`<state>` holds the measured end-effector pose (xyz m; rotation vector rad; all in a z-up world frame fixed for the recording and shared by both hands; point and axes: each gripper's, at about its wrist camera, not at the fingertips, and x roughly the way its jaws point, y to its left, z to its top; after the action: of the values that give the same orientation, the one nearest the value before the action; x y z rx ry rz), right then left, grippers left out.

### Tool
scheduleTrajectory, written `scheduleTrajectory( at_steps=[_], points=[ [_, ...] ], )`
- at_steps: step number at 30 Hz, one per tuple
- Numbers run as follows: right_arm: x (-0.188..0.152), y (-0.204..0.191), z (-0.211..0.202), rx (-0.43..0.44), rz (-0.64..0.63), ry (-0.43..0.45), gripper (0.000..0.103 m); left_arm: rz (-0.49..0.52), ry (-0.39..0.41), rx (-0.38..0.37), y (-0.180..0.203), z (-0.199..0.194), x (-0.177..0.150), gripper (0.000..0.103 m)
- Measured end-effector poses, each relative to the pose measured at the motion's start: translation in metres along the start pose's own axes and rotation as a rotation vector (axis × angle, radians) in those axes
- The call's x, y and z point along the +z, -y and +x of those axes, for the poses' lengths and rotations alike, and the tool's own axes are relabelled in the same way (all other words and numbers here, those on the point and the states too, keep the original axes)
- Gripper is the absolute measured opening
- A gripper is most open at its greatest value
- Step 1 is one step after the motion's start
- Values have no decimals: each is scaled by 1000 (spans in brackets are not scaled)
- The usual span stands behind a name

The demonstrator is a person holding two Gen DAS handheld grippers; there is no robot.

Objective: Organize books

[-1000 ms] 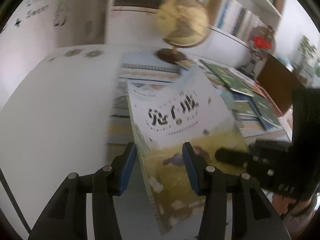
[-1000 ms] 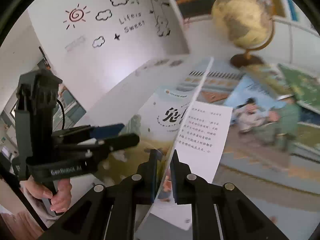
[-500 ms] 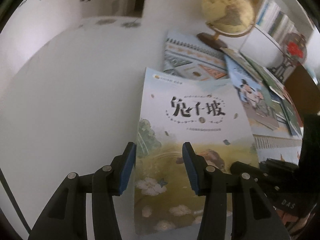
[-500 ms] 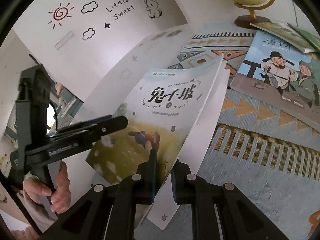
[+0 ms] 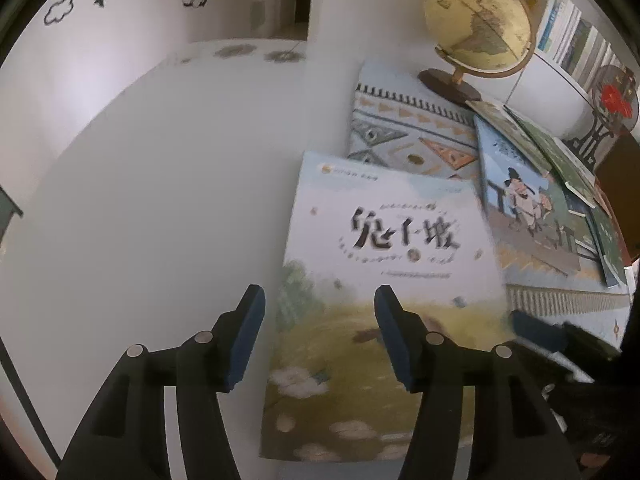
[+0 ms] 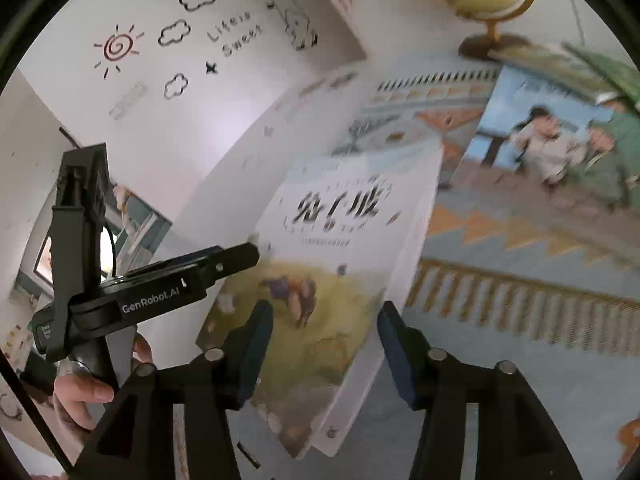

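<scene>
A picture book with a white and yellow-green cover and black Chinese title lies flat on the white table; it also shows in the right wrist view. My left gripper is open above the book's near-left part, its jaws apart and empty. My right gripper is open over the book's near edge, holding nothing. A blue book with two cartoon figures lies to the right on a patterned mat. Green books lie fanned out behind it.
A globe on a wooden base stands at the back of the mat. Shelves of books line the back right wall. A red ornament on a dark stand sits far right. The white table extends left.
The right gripper held the book tilted up and open, then lowered it flat onto the table and opened, letting it go. The left gripper stayed open.
</scene>
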<state>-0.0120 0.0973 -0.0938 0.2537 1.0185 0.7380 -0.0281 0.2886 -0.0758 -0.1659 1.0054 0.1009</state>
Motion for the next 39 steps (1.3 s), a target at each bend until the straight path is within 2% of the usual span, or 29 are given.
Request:
scheduleTrajectory(
  at_steps=[2,4,6,7,9,11,12,14,16,20,21,23,27,32,34,37,39],
  points=[
    [6,7,-18,-13,6,39,56,25,10,-3,12,-6,11,55],
    [14,22,-40,-28,34,79,58,53,30,-37,29,-12,25,56],
    [21,44,-64,-55,76,125,60,77,60,-78,50,-17,40,66],
    [24,55,-73,-71,95,145,61,90,81,-109,63,-19,50,74],
    [34,82,-95,-105,146,182,61,111,115,-175,88,-20,67,80],
    [43,103,-113,-146,176,211,61,138,140,-246,117,-14,84,95],
    [48,115,-121,-170,189,222,63,153,138,-276,131,-8,92,98],
    [54,135,-130,-201,215,238,64,174,117,-317,152,12,103,99],
    [56,149,-133,-197,231,243,64,156,69,-327,164,40,110,99],
    [54,171,-114,-146,268,260,64,105,-20,-307,159,87,109,99],
    [53,173,-108,-141,274,254,64,92,-41,-326,154,95,106,98],
    [51,179,-95,-125,278,226,64,86,-50,-363,149,101,101,98],
    [55,175,-85,-139,223,214,64,90,-61,-360,147,109,102,99],
    [52,174,-81,-128,197,227,67,150,-54,-365,162,113,102,99],
    [53,173,-79,-113,170,227,75,201,-57,-354,170,112,99,99],
    [52,169,-77,-124,133,224,76,257,-62,-382,182,109,92,98],
    [51,174,-79,-89,146,225,77,262,-76,-398,184,108,90,98]
  ],
)
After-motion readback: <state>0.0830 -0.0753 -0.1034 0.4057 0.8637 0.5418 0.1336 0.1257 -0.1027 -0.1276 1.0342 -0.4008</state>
